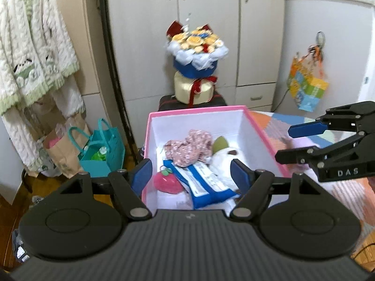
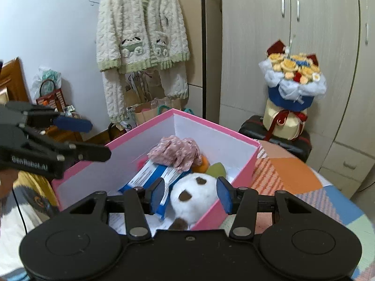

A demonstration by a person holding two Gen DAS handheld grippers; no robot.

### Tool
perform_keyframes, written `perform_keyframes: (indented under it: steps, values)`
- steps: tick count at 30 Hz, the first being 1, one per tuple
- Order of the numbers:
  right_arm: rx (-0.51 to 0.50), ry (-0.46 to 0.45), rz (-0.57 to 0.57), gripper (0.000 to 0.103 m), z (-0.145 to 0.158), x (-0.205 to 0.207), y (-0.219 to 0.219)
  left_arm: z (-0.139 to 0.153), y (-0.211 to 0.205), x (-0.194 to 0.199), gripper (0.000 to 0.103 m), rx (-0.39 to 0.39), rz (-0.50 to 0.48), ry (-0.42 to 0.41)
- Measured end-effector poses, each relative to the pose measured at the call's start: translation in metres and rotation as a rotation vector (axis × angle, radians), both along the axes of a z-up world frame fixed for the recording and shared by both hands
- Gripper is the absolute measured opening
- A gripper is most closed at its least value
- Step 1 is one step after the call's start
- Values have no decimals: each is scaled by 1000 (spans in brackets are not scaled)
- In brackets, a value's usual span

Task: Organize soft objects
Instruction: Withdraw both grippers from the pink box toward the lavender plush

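Both your grippers, left (image 1: pixel 189 175) & right (image 2: pixel 189 193), hang spread & empty above pink box (image 1: pixel 267 138). Soft toys, floral cloth (image 1: pixel 189 147) already inside; looks nearly done, can't see leftovers.

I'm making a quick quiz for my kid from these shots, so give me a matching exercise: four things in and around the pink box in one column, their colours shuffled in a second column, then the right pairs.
Things:
1. strawberry plush
2. round plush nearest the right gripper
3. crumpled cloth lying on top
4. gift bag on the floor beside the pink box

Colours:
A. teal
B. white with brown spots
C. pink-red with a green leaf
D. dusty pink floral print

Pairs: 1-C, 2-B, 3-D, 4-A
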State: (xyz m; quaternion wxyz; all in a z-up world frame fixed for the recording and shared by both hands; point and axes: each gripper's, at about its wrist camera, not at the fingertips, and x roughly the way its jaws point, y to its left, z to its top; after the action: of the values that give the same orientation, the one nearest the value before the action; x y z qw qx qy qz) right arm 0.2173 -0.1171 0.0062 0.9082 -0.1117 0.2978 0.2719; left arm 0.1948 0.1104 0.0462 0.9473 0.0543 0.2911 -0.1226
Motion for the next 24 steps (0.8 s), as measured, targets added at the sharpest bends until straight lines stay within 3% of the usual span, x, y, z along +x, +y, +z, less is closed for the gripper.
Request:
perform_keyframes:
  steps: [13,24]
  values:
    - [-55,-49,-3,78,25,-90,-26,18,-26,-82,79,29,-132,-19]
    - [-61,-58,-6,85,24,-139,-66,21,-64,-117,83,46,-233,-1]
